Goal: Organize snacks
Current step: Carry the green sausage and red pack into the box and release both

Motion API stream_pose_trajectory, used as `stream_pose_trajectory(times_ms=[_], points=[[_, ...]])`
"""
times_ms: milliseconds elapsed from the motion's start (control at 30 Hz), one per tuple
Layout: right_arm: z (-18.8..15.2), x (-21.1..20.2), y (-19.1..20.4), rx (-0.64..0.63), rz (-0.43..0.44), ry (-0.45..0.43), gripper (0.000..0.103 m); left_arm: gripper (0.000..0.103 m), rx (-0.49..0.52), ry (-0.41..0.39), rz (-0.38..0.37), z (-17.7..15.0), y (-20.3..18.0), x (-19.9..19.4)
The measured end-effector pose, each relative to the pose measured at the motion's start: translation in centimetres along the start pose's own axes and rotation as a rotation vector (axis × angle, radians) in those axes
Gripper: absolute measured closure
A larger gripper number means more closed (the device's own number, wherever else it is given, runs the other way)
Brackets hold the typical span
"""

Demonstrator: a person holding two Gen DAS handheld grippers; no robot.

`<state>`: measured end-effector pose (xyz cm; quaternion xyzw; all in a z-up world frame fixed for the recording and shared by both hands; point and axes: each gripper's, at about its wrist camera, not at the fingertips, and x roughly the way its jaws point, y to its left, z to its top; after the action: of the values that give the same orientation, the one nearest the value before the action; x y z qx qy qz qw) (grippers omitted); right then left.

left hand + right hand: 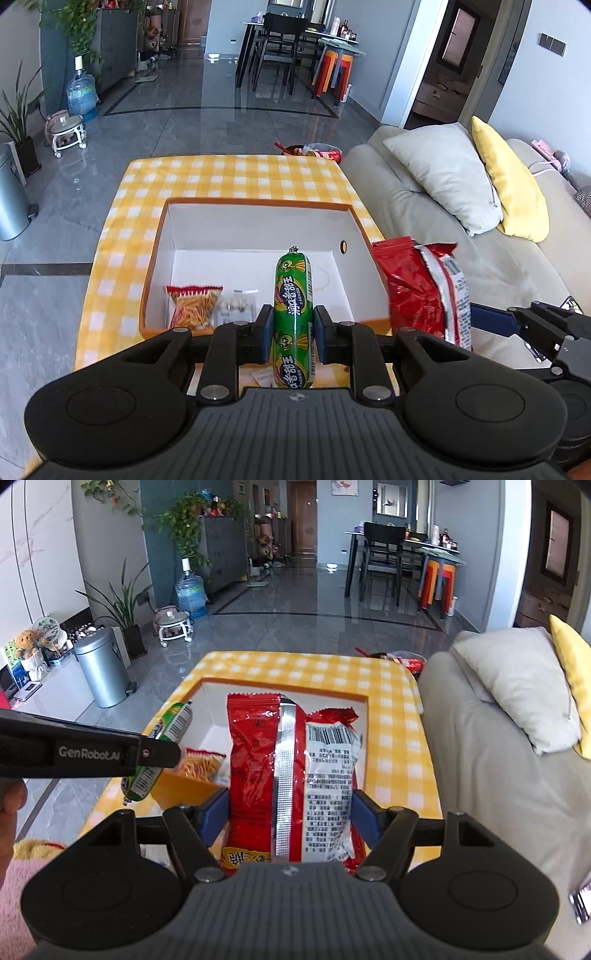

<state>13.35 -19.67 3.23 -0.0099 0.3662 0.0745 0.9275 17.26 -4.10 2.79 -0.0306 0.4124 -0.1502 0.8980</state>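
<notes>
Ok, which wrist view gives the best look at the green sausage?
The left wrist view: the green sausage runs nearly full length up the frame's middle, clamped in the left gripper above the white box. In the right wrist view the same sausage sits at the left edge, its middle hidden behind that gripper's black finger.

Left wrist: low, close, facing 12 o'clock over the box.
Right wrist: close, same heading.
Shared: box, checkered table, sofa.

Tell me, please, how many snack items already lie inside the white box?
2 visible: a bag of orange snack sticks at the near-left of the box, and a small clear packet of white pieces just right of it. The gripper may hide others.
</notes>
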Motion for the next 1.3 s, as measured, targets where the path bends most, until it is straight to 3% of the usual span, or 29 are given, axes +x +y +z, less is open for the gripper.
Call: stream_pose_trajectory(times_ms=[367, 600, 733, 867, 1067, 1300], points=[[4.0, 7.2, -1.0, -0.014, 0.073, 0.103, 0.035, 0.079, 0.045, 0.082, 0.008, 3.5, 1.8, 4.2], [6.2, 12.2, -2.6, 0.013, 0.121, 0.184, 0.035, 0.079, -0.008, 0.172, -0.025, 4.7, 3.4, 8.2], [6.9, 16.1, -2.9, 0.010, 0.120, 0.280, 0.035, 0.079, -0.051, 0.241, -0.051, 4.6, 4.1, 11.2], [6.7, 19.3, -2.8, -0.019, 0.091, 0.361, 0.035, 0.079, -0.117, 0.327, -0.068, 4.3, 4.8, 14.4], [5.6, 23.4, -2.9, 0.005, 0.086, 0.494, 0.036, 0.079, -0.111, 0.426, -0.022, 3.5, 4.9, 17.9], [4.9, 25.4, -1.6, -0.080, 0.051, 0.562, 0.036, 0.079, -0.163, 0.523, -0.016, 3.0, 5.6, 20.8]])
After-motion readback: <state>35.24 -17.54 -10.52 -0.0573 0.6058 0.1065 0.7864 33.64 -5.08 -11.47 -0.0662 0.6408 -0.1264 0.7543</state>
